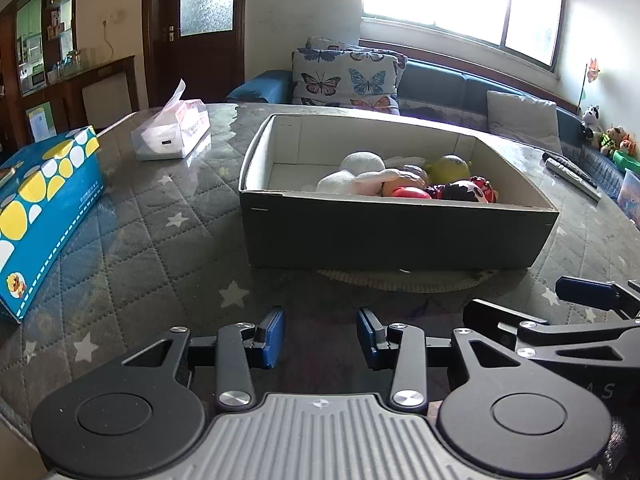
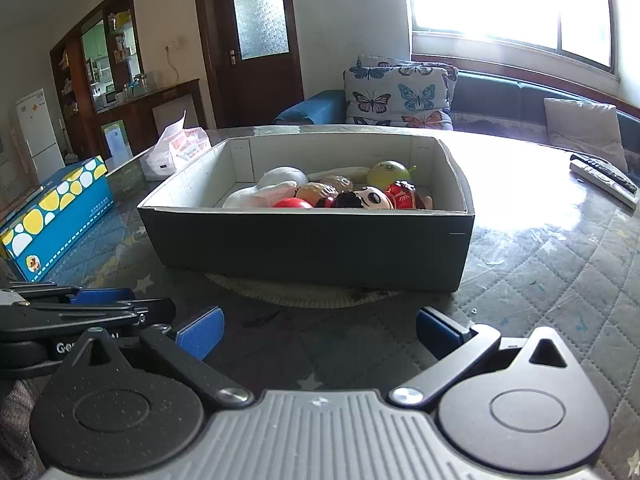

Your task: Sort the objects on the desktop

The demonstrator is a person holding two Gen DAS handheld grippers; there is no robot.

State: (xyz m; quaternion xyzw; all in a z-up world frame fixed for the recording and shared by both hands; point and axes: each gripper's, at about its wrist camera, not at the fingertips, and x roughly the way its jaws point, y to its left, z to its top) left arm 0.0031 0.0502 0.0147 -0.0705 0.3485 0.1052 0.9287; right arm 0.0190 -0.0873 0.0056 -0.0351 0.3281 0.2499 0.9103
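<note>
A dark cardboard box (image 1: pixel 400 236) (image 2: pixel 312 240) stands on the quilted table ahead of both grippers. Inside lie several toys: a white plush (image 1: pixel 360 172) (image 2: pixel 276 184), a yellow-green ball toy (image 1: pixel 450 168) (image 2: pixel 388 174), a red toy (image 1: pixel 408 193) (image 2: pixel 294 203) and a panda-faced doll (image 1: pixel 472 192) (image 2: pixel 372 198). My left gripper (image 1: pixel 321 338) is open and empty, low over the table in front of the box. My right gripper (image 2: pixel 320 330) is open wide and empty, just to its right; its fingers (image 1: pixel 584 292) show in the left wrist view.
A blue tissue box with yellow and white dots (image 1: pixel 40 208) (image 2: pixel 56 216) sits at the left. A soft tissue pack (image 1: pixel 172 132) (image 2: pixel 176 148) lies behind it. Remote controls (image 1: pixel 572 174) (image 2: pixel 604 178) lie at the right. A woven mat (image 2: pixel 304 296) lies under the box.
</note>
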